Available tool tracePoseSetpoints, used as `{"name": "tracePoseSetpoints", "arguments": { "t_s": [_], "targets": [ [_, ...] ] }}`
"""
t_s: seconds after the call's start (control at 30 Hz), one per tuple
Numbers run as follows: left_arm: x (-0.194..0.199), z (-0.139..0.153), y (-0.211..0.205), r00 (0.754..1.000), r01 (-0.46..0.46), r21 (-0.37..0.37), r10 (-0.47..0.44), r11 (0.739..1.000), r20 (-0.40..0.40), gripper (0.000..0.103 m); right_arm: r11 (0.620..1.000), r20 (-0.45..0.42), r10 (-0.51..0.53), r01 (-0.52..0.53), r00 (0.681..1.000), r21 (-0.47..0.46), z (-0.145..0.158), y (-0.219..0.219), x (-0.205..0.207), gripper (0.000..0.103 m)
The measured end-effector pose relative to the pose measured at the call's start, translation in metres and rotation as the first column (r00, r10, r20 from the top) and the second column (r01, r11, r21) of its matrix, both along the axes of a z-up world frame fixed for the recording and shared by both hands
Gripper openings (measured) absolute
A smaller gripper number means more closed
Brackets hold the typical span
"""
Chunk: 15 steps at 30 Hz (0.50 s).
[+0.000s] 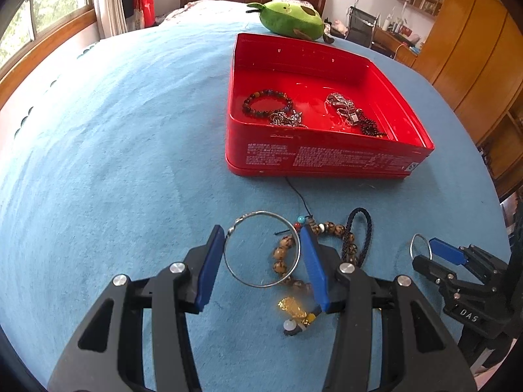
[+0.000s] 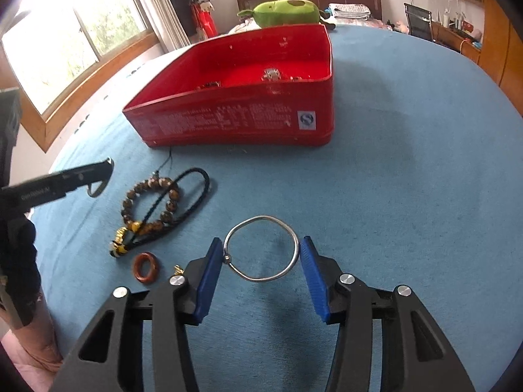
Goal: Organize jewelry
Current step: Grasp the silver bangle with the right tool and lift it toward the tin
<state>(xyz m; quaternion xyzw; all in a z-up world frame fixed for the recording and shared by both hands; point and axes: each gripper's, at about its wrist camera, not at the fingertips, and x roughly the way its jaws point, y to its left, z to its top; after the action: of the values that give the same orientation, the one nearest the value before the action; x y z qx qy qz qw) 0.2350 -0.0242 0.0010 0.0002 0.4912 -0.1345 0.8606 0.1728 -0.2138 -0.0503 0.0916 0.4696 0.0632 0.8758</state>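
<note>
My left gripper [image 1: 261,261] holds a thin silver bangle [image 1: 261,248] between its blue pads, above a brown bead bracelet [image 1: 284,254] with a gold charm [image 1: 291,307] and a black braided cord [image 1: 359,232]. My right gripper [image 2: 261,261] grips a second silver bangle [image 2: 261,248] between its pads, low over the blue bedspread. The red tin [image 1: 327,160] lies ahead and holds a dark bead bracelet [image 1: 266,103], a silver chain [image 1: 287,119] and a metal watch band [image 1: 341,104]. The right gripper [image 1: 434,251] with its bangle also shows in the left wrist view.
A small brown ring [image 2: 146,267] lies on the bedspread [image 2: 408,196] left of my right gripper. A green avocado plush [image 1: 291,19] sits behind the tin. A window is at the left, wooden cabinets and a desk at the right.
</note>
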Motion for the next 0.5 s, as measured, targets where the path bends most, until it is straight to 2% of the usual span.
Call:
{"name": "tracePoseSetpoints", "arguments": {
  "t_s": [0.23, 0.5],
  "targets": [
    [-0.002, 0.003, 0.002, 1.000, -0.001, -0.007, 0.001, 1.000, 0.010, 0.047, 1.000, 0.016, 0.022, -0.022, 1.000, -0.003, 0.010, 0.008, 0.005, 0.049],
    [0.002, -0.005, -0.001, 1.000, -0.003, 0.009, 0.003, 1.000, -0.011, 0.047, 1.000, -0.011, 0.021, -0.021, 1.000, 0.007, 0.001, 0.005, 0.013, 0.049]
  ]
}}
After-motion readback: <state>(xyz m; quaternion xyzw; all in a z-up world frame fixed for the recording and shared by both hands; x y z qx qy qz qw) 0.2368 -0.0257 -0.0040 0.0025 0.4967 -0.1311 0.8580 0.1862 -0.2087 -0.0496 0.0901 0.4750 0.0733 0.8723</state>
